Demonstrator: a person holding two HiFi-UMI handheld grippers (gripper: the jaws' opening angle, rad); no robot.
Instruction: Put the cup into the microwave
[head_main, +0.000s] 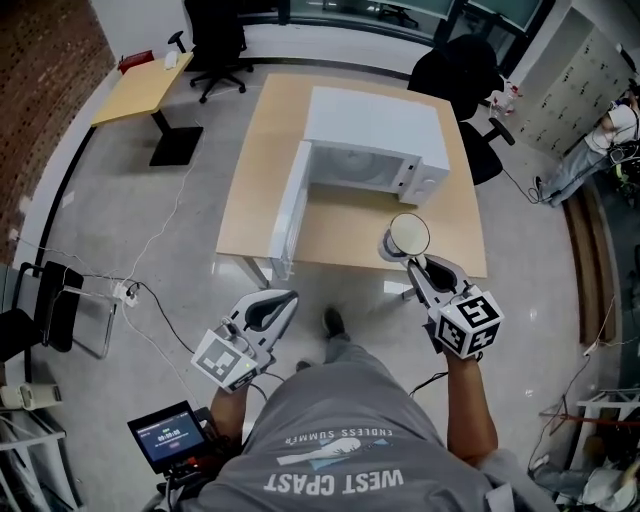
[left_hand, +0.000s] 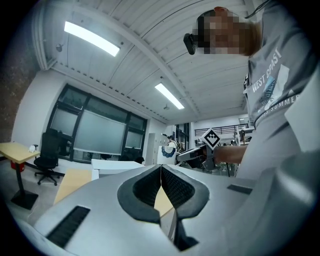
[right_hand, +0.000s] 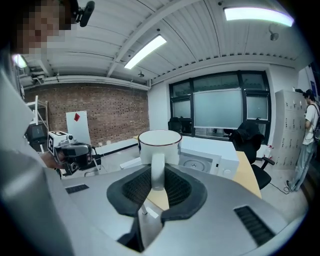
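A white cup (head_main: 406, 236) (right_hand: 159, 146) hangs in the air over the front edge of the wooden table (head_main: 345, 232). My right gripper (head_main: 414, 268) (right_hand: 156, 184) is shut on its handle, and the cup stands upright beyond the jaws. The white microwave (head_main: 372, 148) (right_hand: 207, 156) sits on the table with its door (head_main: 291, 205) swung wide open to the left, its dark cavity facing me. My left gripper (head_main: 285, 300) (left_hand: 160, 186) is held low at the left, short of the table, its pads pressed together with nothing between them.
Black office chairs (head_main: 462, 80) stand behind the table and a smaller desk (head_main: 145, 88) at the far left. Cables and a power strip (head_main: 124, 293) lie on the floor to the left. A person (head_main: 600, 140) stands by lockers at the right.
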